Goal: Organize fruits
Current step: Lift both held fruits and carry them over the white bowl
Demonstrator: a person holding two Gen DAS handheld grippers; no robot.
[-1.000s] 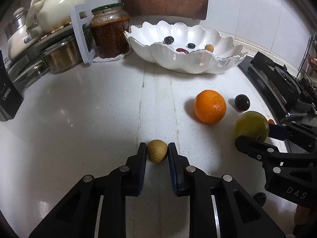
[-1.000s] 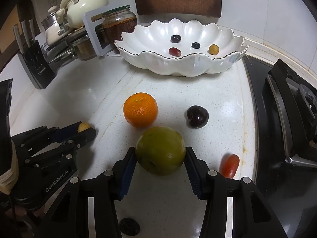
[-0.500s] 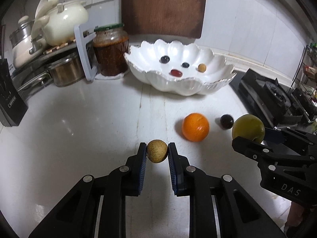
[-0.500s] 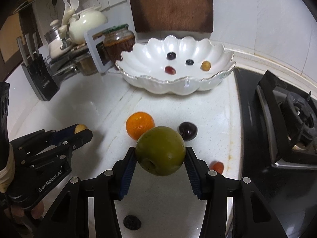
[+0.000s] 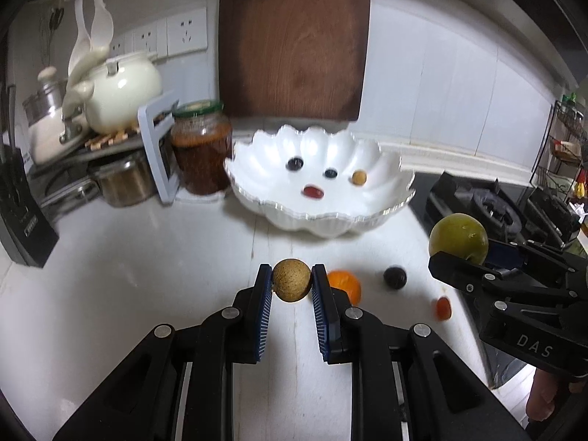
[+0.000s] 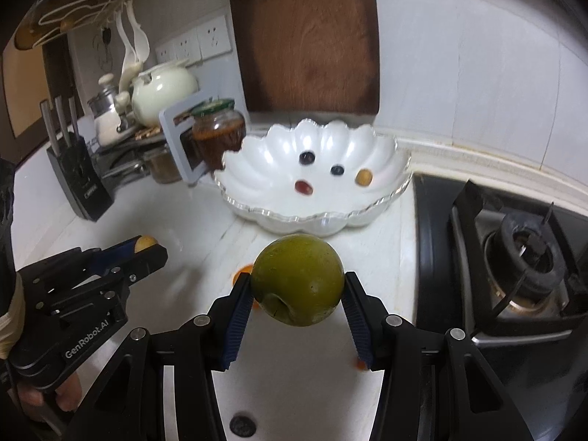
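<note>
My left gripper is shut on a small tan round fruit and holds it well above the counter. My right gripper is shut on a large green fruit, also raised; it shows at the right of the left wrist view. A white scalloped bowl stands ahead against the wall and holds several small fruits. An orange, a dark plum and a small red fruit lie on the counter below.
A jar of brown preserve, a white rack panel, pots and a cream kettle crowd the back left. A knife block stands at far left. A gas stove is on the right. A dark small fruit lies near the counter's front.
Both grippers have risen from the counter with their fruits, the tan fruit and the green fruit. The bowl and the loose fruits now appear lower and farther away.
</note>
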